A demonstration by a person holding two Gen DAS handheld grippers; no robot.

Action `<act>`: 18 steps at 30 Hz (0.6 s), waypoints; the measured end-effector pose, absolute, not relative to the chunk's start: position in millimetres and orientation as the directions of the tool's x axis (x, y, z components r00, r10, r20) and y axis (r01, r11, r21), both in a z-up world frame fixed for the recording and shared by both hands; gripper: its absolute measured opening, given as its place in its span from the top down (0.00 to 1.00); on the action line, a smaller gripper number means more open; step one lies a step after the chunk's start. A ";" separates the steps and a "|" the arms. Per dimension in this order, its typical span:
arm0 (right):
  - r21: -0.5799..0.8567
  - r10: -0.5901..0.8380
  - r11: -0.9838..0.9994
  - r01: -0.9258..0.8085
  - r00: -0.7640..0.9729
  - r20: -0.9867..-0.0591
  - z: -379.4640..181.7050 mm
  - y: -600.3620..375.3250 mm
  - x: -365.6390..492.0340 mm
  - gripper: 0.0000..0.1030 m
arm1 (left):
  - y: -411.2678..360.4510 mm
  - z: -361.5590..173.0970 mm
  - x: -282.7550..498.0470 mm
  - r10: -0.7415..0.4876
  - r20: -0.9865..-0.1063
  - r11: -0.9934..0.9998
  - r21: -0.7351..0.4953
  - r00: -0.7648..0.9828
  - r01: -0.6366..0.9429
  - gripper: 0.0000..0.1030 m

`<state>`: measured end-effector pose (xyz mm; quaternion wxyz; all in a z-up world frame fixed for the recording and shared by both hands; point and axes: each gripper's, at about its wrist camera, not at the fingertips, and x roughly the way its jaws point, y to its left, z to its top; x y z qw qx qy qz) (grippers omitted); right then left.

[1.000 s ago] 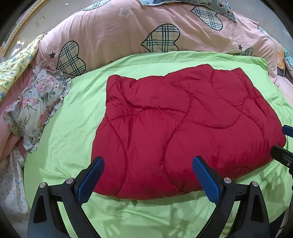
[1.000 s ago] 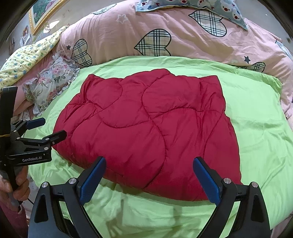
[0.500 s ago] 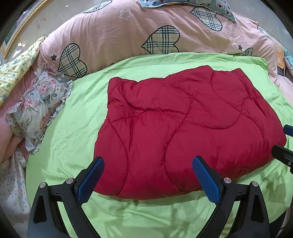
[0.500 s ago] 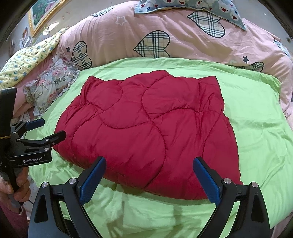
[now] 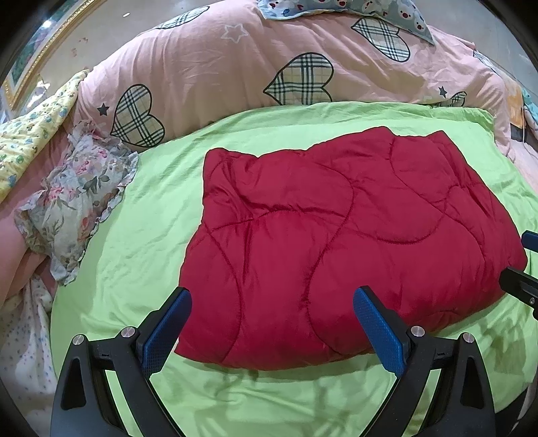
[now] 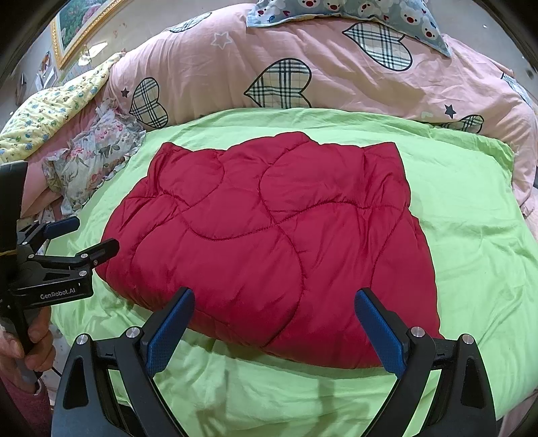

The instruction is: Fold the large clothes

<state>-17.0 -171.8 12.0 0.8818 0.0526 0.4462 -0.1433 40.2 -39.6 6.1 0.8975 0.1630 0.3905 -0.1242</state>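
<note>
A red quilted padded garment (image 5: 336, 242) lies folded flat on a lime-green sheet (image 5: 141, 235); it also shows in the right wrist view (image 6: 269, 242). My left gripper (image 5: 272, 306) is open and empty, held just above the garment's near edge. My right gripper (image 6: 274, 306) is open and empty, held above the garment's near edge further right. In the right wrist view the left gripper (image 6: 90, 235) shows at the garment's left corner, with the hand that holds it. The right gripper's fingertips (image 5: 517, 282) show at the right edge of the left wrist view.
A pink duvet with plaid hearts (image 6: 269, 67) is piled behind the green sheet (image 6: 470, 235). A floral ruffled cushion (image 5: 77, 198) and a yellow floral quilt (image 6: 57, 104) lie at the left. A bear-print pillow (image 6: 353, 13) lies on top at the back.
Both views have shifted slightly: the garment sits a little further right and higher in frame. The garment itself has not moved and both grippers stay open.
</note>
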 end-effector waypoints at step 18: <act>-0.037 -0.206 0.954 0.298 0.561 -0.802 12.6 -169.2 -12.7 0.06 | -41.2 7.3 37.8 -0.089 -0.723 0.914 0.214 0.685 0.345 0.05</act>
